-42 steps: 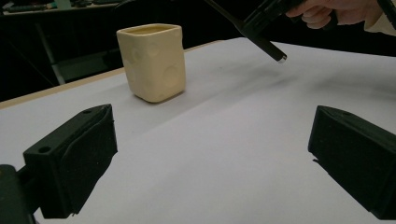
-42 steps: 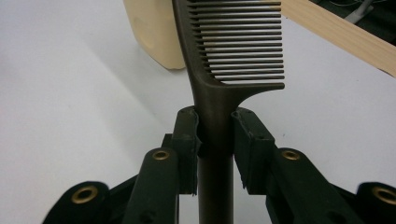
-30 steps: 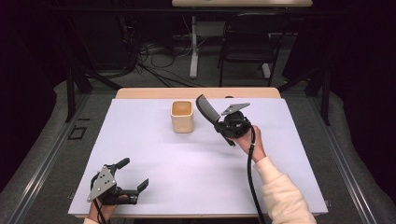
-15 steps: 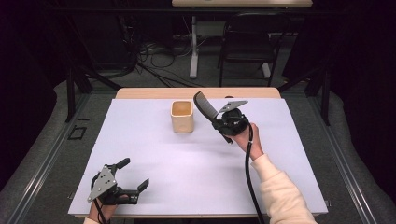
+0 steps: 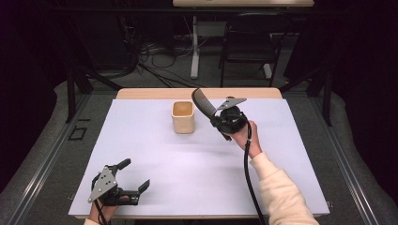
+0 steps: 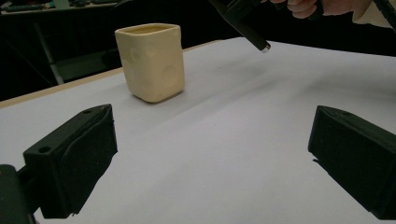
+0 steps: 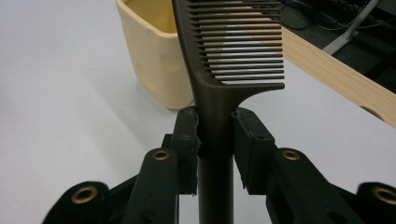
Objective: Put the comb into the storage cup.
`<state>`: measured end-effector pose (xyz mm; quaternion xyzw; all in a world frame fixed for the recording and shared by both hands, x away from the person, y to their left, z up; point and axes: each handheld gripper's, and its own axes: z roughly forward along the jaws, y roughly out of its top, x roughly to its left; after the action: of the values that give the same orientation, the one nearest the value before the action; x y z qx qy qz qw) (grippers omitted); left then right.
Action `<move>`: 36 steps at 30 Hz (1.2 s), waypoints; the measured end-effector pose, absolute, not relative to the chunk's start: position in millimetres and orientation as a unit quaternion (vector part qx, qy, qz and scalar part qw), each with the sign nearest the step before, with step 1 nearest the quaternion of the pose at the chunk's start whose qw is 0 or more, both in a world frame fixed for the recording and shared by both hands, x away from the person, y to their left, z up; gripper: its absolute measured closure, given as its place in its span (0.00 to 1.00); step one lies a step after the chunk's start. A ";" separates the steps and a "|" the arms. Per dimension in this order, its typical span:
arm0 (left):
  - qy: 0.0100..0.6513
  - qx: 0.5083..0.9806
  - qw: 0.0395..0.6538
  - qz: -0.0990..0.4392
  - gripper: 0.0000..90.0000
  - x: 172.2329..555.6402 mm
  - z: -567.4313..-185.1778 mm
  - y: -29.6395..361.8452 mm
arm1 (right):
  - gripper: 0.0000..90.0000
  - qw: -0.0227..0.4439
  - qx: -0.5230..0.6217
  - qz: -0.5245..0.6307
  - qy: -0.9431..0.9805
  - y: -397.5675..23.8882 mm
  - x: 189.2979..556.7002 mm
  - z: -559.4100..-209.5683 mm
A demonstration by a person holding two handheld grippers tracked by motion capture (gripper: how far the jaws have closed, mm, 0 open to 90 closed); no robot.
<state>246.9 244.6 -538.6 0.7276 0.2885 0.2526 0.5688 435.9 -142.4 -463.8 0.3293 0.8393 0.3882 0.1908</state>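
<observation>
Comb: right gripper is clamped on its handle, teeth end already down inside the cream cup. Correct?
Not quite. The right gripper is clamped on the comb handle, but the teeth end is not in the cup. The high view shows the comb raised in the air beside the cup, to its right.

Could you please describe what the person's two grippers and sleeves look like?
Both grippers are black. The left gripper carries a grey three-cornered plate with small holes, and its fingers are blocky black pads. The right gripper has brass-coloured eyelets on its linkage arms, a similar grey plate on top, and a black cable trailing along the forearm. The right sleeve is cream and long.
</observation>
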 end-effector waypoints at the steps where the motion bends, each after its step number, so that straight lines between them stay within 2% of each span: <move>1: 0.289 0.727 0.569 0.253 0.01 246.9 -538.6 244.6 | 0.79 0.190 0.330 0.387 0.840 -142.0 436.1 -463.2; 36: 0.289 0.727 0.569 0.253 0.01 246.8 -538.6 245.0 | 0.79 0.201 0.321 0.404 0.832 -128.4 444.8 -448.5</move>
<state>246.8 245.0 -538.6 0.7271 0.2888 0.2527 0.5692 444.8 -128.4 -448.5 0.3212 0.8324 0.4044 0.2012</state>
